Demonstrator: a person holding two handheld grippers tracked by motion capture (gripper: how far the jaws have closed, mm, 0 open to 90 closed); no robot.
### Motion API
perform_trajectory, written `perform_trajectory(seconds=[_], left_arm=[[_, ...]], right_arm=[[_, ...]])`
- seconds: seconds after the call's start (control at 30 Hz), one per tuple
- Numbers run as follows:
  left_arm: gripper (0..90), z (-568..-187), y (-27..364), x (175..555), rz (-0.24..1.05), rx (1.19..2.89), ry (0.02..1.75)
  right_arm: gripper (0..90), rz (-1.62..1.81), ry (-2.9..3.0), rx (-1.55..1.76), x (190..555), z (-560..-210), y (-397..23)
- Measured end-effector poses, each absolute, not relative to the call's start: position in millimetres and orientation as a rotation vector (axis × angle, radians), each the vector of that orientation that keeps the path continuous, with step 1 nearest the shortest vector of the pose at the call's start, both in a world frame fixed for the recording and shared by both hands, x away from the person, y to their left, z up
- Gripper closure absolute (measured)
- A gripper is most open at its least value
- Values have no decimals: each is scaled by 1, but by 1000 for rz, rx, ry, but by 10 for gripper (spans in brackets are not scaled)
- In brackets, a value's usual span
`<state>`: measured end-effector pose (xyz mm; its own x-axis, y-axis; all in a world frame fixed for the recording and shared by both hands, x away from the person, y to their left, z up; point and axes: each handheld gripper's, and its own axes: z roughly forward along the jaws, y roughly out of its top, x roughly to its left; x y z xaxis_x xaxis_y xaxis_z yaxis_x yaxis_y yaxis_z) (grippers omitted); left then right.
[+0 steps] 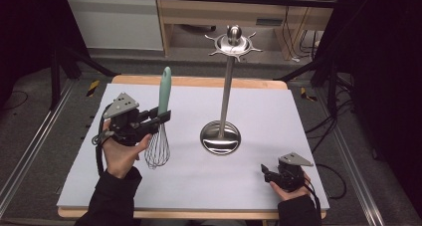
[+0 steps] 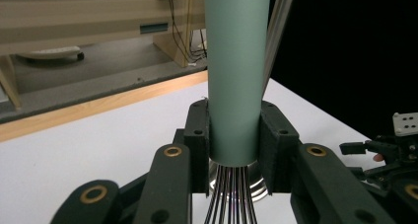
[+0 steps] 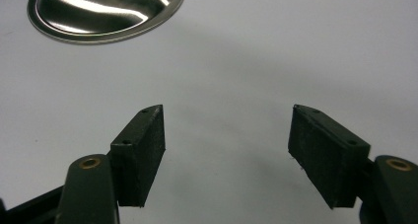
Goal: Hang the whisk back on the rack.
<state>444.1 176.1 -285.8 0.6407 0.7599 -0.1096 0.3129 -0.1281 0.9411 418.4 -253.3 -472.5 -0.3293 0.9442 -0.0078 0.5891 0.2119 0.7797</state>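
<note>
Left gripper (image 1: 160, 117) clamps the upright whisk (image 1: 160, 136) by its handle, with the hanging stand (image 1: 224, 99) at three o'clock; right gripper (image 1: 267, 173), parted and empty, rests nearer the stand's base.

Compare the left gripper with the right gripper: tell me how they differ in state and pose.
The left gripper is shut on the whisk, its pads clamping the green handle; the right gripper stands open with nothing between its pads. The left gripper holds the whisk upright above the white table cover, wires down, left of the steel stand; the right gripper sits low at the cover's near right corner. Both have black jaws and a grey three-cornered plate on top.
</note>
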Motion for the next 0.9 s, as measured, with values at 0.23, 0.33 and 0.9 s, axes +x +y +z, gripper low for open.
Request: perform_trajectory(seconds=[0.23,0.33,0.9], left_arm=[[688,-279,169,447,488,1706,846],[687,-274,163,449,487,1698,830],[687,-256,139,456,497,1693,769]], right_arm=[[304,953,2000,1419,419,-473,-253],[304,953,1999,1418,419,-473,-254],[305,950,1993,1410,420,-472,-255]])
